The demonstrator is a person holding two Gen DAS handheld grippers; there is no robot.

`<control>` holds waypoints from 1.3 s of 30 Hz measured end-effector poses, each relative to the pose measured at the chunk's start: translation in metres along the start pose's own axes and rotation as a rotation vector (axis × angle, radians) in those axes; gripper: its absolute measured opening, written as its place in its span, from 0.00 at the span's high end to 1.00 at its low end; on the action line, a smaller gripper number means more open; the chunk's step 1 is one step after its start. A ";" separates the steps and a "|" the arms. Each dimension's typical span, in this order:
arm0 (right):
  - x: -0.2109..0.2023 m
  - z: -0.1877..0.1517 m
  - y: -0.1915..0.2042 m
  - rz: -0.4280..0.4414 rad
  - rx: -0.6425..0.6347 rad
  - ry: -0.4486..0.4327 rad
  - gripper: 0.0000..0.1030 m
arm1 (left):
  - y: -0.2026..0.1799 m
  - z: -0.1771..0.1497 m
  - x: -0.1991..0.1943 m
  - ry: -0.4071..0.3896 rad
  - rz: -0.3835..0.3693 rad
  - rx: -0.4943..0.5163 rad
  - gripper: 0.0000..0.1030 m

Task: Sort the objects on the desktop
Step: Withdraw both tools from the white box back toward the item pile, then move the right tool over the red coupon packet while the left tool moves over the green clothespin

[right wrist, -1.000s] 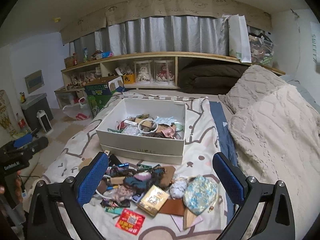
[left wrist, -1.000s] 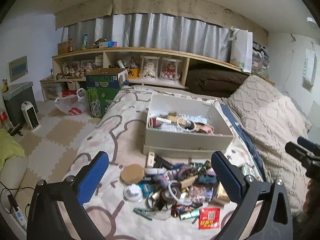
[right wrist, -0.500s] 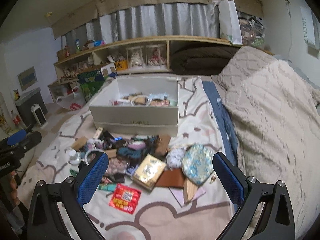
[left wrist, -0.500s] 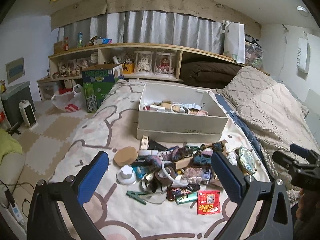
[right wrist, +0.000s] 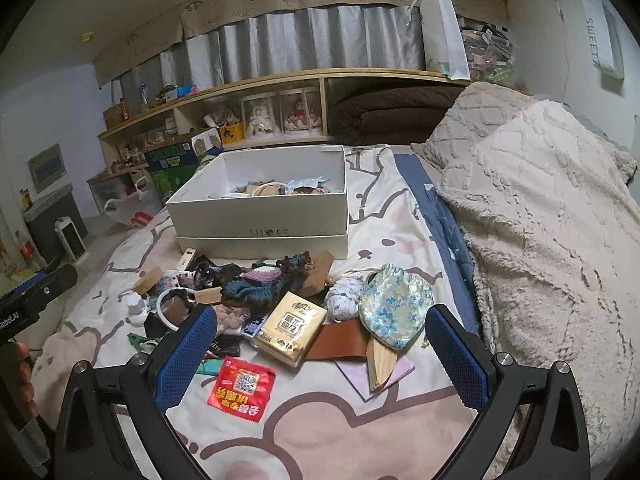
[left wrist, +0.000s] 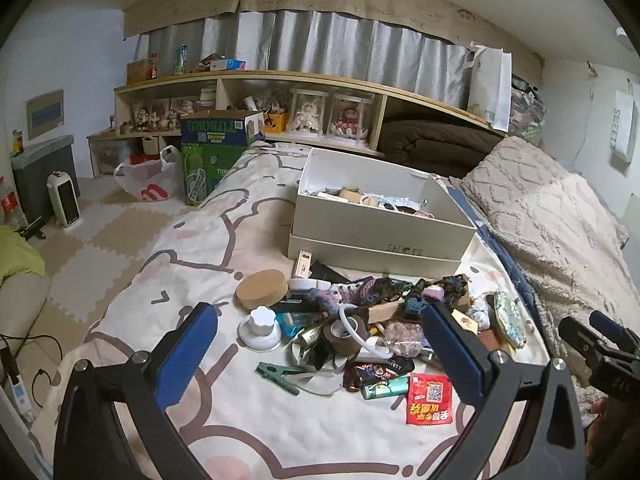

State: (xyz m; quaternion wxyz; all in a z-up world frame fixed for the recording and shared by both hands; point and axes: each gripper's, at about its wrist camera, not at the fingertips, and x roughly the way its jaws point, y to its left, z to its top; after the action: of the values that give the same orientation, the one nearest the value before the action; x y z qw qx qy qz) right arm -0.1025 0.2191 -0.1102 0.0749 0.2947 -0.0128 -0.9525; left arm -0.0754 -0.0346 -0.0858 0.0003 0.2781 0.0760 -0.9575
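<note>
While both grippers hang over the near end of the bed, neither holds anything.

From the left wrist view, the left gripper (left wrist: 320,344) has its blue-padded jaws spread wide and empty above the heap of small objects (left wrist: 360,320) on the cartoon-print bedsheet (left wrist: 192,264). Compared with half a second ago, the heap sits higher and larger in the view, so this gripper has come closer and lower toward it. A round cork lid (left wrist: 262,289) lies at the heap's left edge, with a white knob-shaped piece (left wrist: 260,326) just near of it and a green clip (left wrist: 278,372) nearer still. A red packet (left wrist: 429,398) lies at the near right, beside a green lighter (left wrist: 382,389). Beyond the heap stands the white shoebox (left wrist: 376,236), already holding a few items. The right gripper (left wrist: 600,344) shows at the right edge.

From the right wrist view, the right gripper (right wrist: 320,348) is likewise spread open and empty. The shoebox (right wrist: 260,216) now appears nearer than half a second earlier, and the heap has slid down between the jaws. A gold tissue pack (right wrist: 292,326) lies midway, touching a brown leather wallet (right wrist: 338,344) to its right. A blue floral pouch (right wrist: 394,308) rests over the wallet's right end, and the red packet (right wrist: 240,388) lies near left. A beige blanket (right wrist: 540,220) covers the right side.
</note>
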 end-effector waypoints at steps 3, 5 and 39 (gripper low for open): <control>0.003 -0.004 0.001 0.006 0.004 0.015 0.00 | -0.004 -0.004 0.002 0.004 0.007 0.024 0.00; 0.004 -0.006 0.001 0.007 0.008 0.018 0.00 | -0.007 -0.006 0.003 0.004 0.008 0.038 0.00; 0.101 -0.059 0.048 0.220 -0.014 0.416 0.00 | 0.022 -0.029 0.066 0.261 0.151 -0.057 0.00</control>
State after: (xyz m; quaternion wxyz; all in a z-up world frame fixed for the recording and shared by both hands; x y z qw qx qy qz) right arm -0.1449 0.1575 -0.2120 0.1815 0.4811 -0.0226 -0.8574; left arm -0.1146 -0.0496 -0.1487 0.0702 0.4051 0.0815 -0.9079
